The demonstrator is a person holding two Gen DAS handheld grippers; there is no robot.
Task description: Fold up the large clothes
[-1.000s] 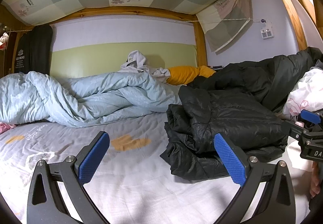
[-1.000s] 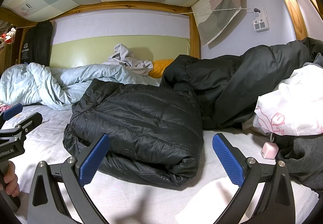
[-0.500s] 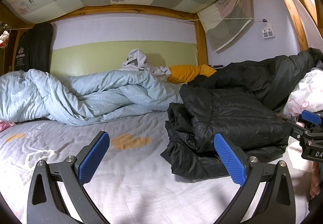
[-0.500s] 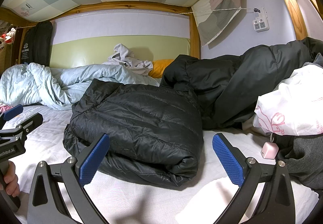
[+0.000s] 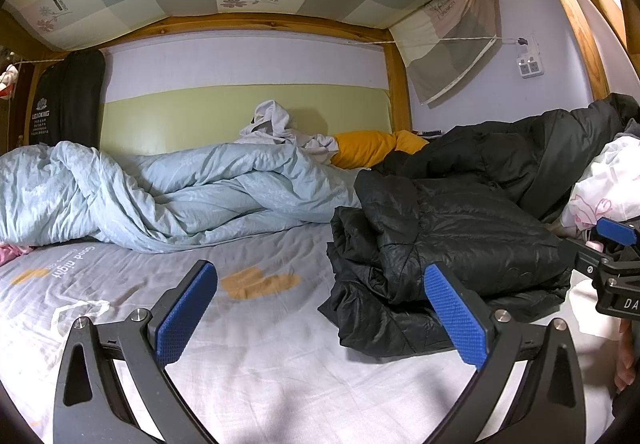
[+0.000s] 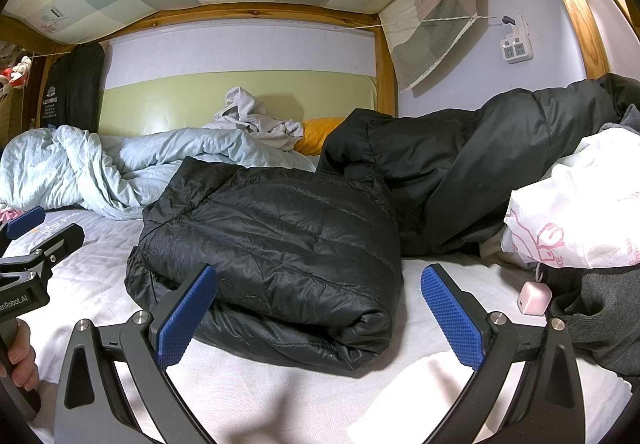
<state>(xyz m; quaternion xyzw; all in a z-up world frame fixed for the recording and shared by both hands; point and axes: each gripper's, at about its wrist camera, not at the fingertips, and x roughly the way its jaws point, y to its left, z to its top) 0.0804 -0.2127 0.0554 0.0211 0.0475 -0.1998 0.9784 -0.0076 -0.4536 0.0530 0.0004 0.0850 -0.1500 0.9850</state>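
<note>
A black puffer jacket [image 6: 280,256] lies folded in a thick bundle on the white bed sheet [image 6: 280,396]; it also shows in the left wrist view [image 5: 448,244] at the right. My right gripper [image 6: 318,318] is open and empty, just in front of the bundle's near edge. My left gripper [image 5: 320,318] is open and empty over the bare sheet [image 5: 260,364], to the left of the bundle. A second dark jacket [image 6: 472,168] lies unfolded behind the bundle, against the right wall.
A crumpled light blue duvet [image 5: 160,192] fills the back left. A yellow pillow [image 5: 368,148] and grey cloth [image 5: 276,124] lie at the headboard. A white plastic bag [image 6: 576,216], a pink charger [image 6: 534,298] and grey clothing [image 6: 600,316] lie at the right.
The left wrist view has shifted very slightly; the right has not moved. The jacket lies as before.
</note>
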